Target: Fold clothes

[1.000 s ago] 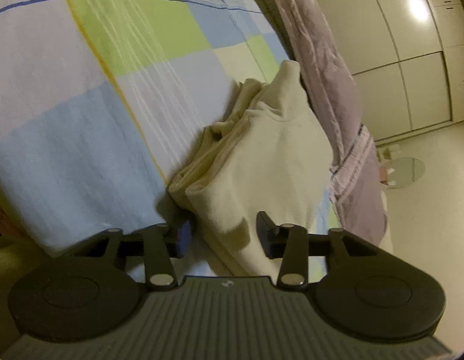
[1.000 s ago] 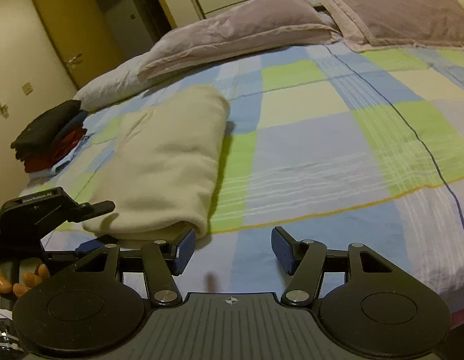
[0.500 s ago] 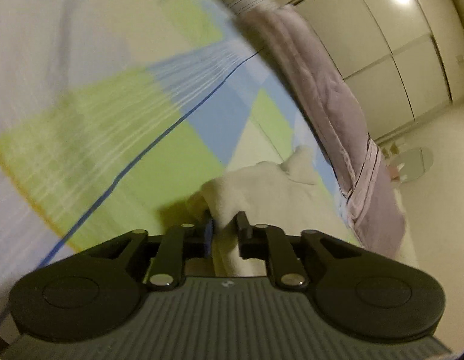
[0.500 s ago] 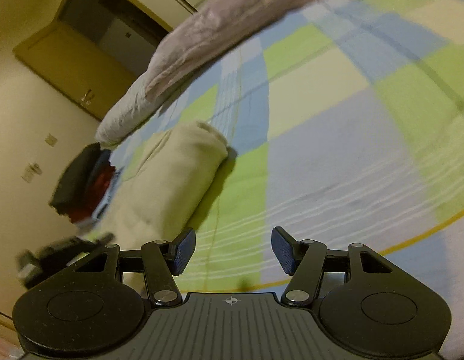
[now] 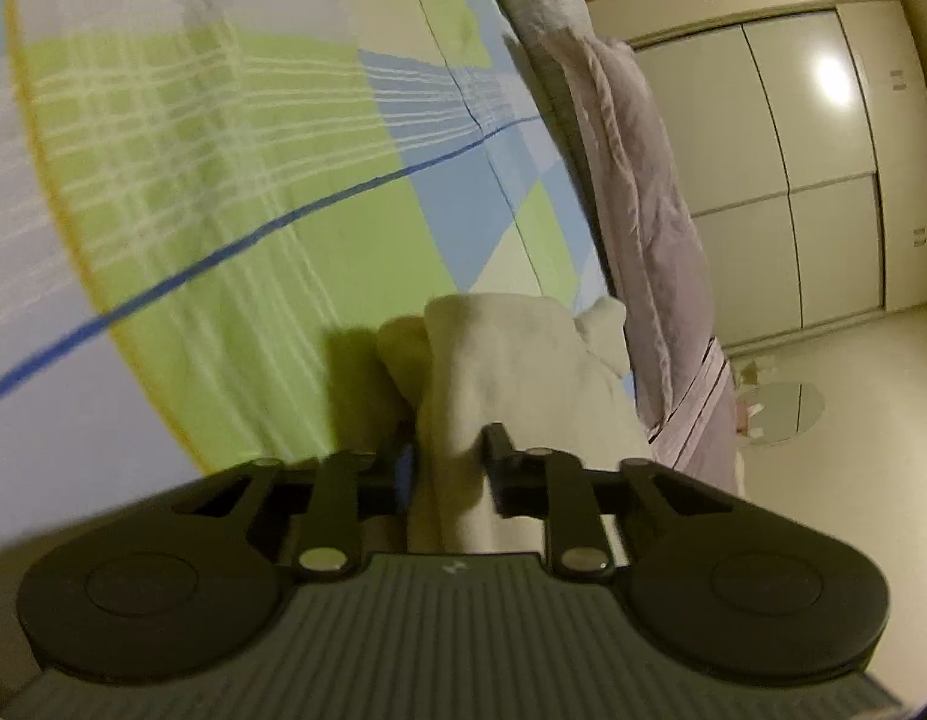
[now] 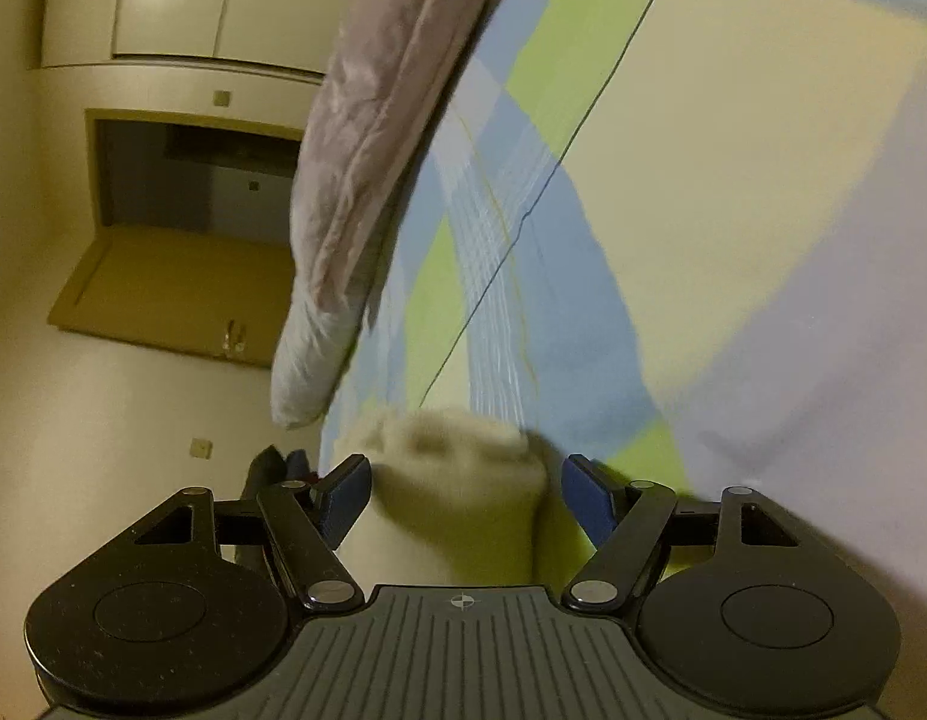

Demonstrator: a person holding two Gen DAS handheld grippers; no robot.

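Left gripper (image 5: 448,462) jaws clamped on fold of cream garment (image 5: 523,372). Right gripper (image 6: 460,495) jaws held apart, garment (image 6: 457,492) bulging between them, contact not discernible. Garment lies on checked bed sheet (image 5: 223,180) near edge lined by mauve quilt (image 5: 637,192). Broad open sheet seen beyond garment.

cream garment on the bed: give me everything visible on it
The cream garment is soft, thick-looking fabric, plain and unprinted, folded into a bulky bundle with rounded fold edges. It lies on the checked bedspread beside a mauve quilt. The left tool is shut on a bunched edge of it. In the right wrist view its end sits between the open fingers of the right tool; contact there cannot be told.
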